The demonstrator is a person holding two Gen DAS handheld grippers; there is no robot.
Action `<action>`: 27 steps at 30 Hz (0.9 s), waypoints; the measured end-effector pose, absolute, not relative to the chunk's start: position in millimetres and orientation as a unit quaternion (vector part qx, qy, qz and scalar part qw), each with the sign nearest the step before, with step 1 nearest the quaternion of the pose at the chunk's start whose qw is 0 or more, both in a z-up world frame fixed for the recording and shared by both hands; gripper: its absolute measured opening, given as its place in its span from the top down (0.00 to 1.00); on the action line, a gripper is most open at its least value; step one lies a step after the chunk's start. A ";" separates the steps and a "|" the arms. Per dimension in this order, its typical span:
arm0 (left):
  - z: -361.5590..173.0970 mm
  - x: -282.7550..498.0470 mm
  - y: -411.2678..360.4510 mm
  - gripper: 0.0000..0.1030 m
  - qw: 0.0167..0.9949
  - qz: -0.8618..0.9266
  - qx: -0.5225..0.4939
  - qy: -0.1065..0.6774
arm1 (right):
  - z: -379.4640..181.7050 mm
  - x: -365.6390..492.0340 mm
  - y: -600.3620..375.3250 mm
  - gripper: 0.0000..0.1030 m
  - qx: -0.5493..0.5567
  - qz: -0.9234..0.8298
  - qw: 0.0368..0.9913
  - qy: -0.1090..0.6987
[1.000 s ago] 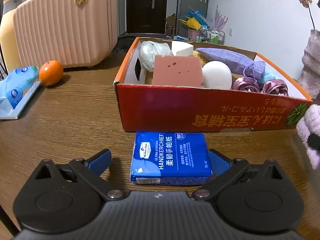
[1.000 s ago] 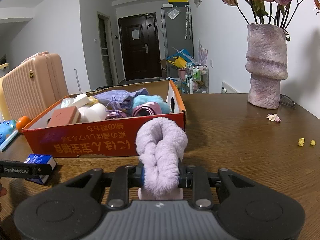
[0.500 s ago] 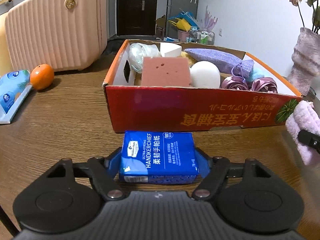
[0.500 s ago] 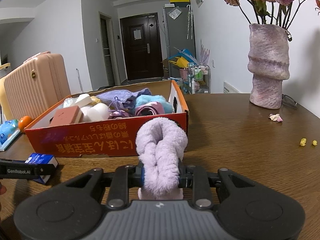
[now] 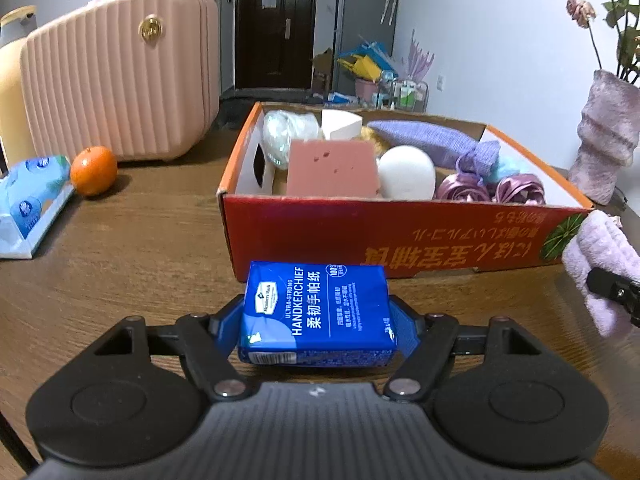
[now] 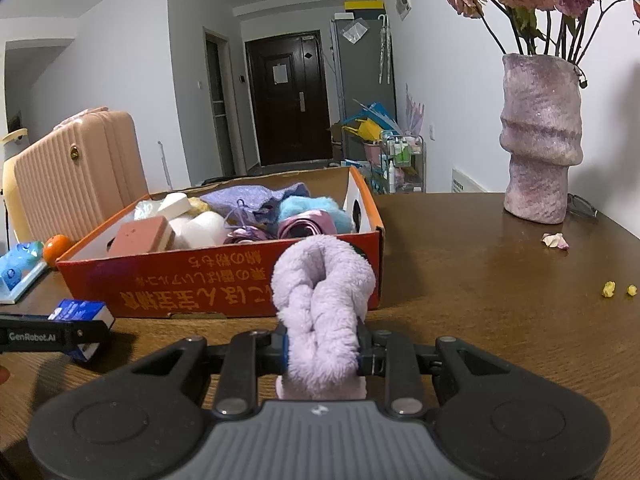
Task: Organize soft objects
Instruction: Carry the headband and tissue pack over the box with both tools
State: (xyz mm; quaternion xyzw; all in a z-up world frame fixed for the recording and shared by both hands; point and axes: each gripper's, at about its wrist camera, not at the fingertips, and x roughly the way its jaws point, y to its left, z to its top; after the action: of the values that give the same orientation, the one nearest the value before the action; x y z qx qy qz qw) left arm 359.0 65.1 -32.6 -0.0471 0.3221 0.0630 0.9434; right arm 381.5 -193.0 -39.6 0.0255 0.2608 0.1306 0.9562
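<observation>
My left gripper [image 5: 318,326] is shut on a blue handkerchief tissue pack [image 5: 316,310] and holds it just above the table, in front of the red cardboard box [image 5: 400,236]. The pack also shows in the right wrist view [image 6: 80,312]. My right gripper [image 6: 322,346] is shut on a folded lilac fluffy cloth [image 6: 324,312], near the box's front right corner [image 6: 372,264]. The cloth shows at the right edge of the left wrist view [image 5: 600,268]. The box holds a pink sponge [image 5: 332,170], a white ball [image 5: 406,174], purple pouches and other soft items.
A pink suitcase [image 5: 116,76] stands at the back left, with an orange [image 5: 93,170] and a light blue tissue pack [image 5: 28,200] beside it. A purple vase with dried flowers [image 6: 540,144] stands at the right. Petals and yellow crumbs [image 6: 616,289] lie on the table.
My left gripper has closed on the blue tissue pack and lifted it slightly off the table. My right gripper holds the lilac cloth as before, almost unmoved.
</observation>
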 end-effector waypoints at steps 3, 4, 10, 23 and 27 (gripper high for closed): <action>-26.5 353.7 61.7 0.28 0.948 0.057 -0.043 0.309 | -37.0 379.0 -192.3 0.75 0.026 0.135 0.958 0.253; -24.5 351.8 60.1 0.28 0.950 0.054 -0.041 0.304 | -35.9 378.3 -192.2 0.75 0.025 0.136 0.958 0.251; -12.4 342.7 52.8 0.28 0.958 0.043 -0.042 0.280 | -29.3 373.7 -189.9 0.75 0.023 0.140 0.962 0.235; 12.3 334.4 36.5 0.28 0.973 0.030 -0.041 0.224 | -7.5 370.6 -173.0 0.75 0.018 0.157 0.972 0.176; 17.6 339.7 34.4 0.28 0.976 0.031 -0.048 0.212 | -2.8 377.7 -167.8 0.75 0.024 0.158 0.973 0.164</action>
State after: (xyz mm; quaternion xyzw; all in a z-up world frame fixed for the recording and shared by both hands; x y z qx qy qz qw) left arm 339.7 34.4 17.6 -0.0479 0.2125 0.0305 0.9755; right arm 377.7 -167.8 -2.8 0.0239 0.1639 0.1585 0.9734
